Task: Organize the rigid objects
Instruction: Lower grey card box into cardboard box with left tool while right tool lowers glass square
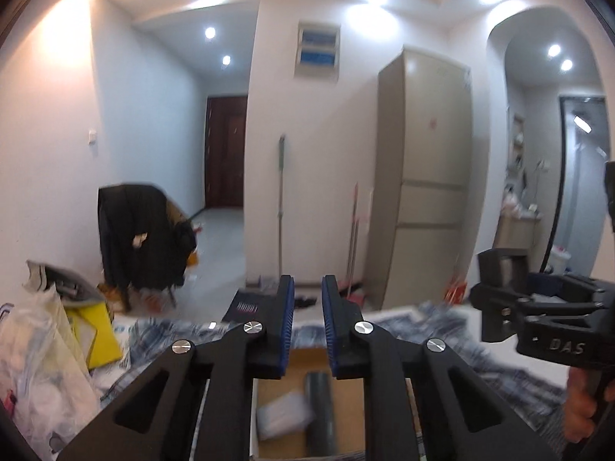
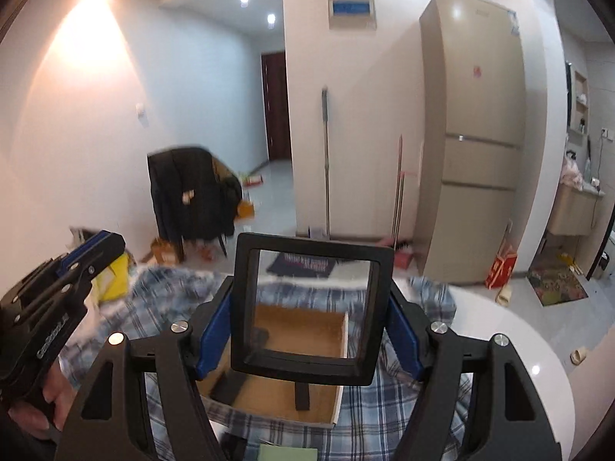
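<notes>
The right tool (image 2: 309, 320) is clamped on a square black frame with a clear pane (image 2: 311, 307), its blue pads (image 2: 213, 330) pressing the frame's left and right edges. The frame hangs tilted just above the open brown cardboard box (image 2: 342, 330), which sits on the blue plaid cloth (image 2: 403, 395) below the tool. The frame looks stiff and light, but the pane is probably fragile and slick, so the rim is the safe hold. The left tool (image 1: 307, 322) holds nothing, its jaws a narrow gap apart, above the same box, where a grey cylinder (image 1: 318, 403) lies.
</notes>
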{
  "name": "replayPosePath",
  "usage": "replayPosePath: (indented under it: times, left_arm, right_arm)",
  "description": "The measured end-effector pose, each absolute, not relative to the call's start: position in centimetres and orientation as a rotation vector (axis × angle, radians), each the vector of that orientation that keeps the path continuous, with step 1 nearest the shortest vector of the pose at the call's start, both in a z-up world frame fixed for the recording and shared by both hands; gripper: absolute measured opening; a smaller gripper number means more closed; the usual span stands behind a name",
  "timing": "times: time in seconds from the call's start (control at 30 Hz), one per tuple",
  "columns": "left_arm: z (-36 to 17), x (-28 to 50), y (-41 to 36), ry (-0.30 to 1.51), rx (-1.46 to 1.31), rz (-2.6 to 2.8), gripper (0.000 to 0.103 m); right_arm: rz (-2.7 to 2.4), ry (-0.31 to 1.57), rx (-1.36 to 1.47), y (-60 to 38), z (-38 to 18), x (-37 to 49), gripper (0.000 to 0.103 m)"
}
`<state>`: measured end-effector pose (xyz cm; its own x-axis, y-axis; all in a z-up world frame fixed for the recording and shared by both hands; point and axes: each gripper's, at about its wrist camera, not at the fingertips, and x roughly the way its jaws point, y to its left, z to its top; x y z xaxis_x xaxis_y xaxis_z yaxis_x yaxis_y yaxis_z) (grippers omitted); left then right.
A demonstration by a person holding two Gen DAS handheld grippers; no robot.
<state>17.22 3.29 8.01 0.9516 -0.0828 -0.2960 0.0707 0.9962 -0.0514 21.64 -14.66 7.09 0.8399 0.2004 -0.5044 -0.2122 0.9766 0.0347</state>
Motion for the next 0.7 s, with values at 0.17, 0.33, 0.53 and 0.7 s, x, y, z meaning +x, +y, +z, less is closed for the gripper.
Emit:
replayPosePath:
  times: [0.17,0.33,0.53,0.7]
  left_arm:
    - [4.9,20.9,3.9,0.418,-0.04,-0.084,0.015]
    - [0.6,24.0,4.1,0.556,-0.033,-0.112,0.015]
    - [-4.0,26.2,4.4,0.675,-0.04,-0.119,0.015]
    - [-5.9,26.8,3.7,0.716,-0.012,-0.129,0.015]
  right_arm:
    - [0.247,0.641,-0.024,-14.0,3.7,24.9,0.07]
    - [0.273,0.726,-0.027,-13.1,0.8,28.0,0.07]
    - [0.298,0.836,-0.033,-11.6,-2.7,31.7,0.071]
    - [0.265,0.903,-0.078,-10.1,-5.4,34.6,0.071]
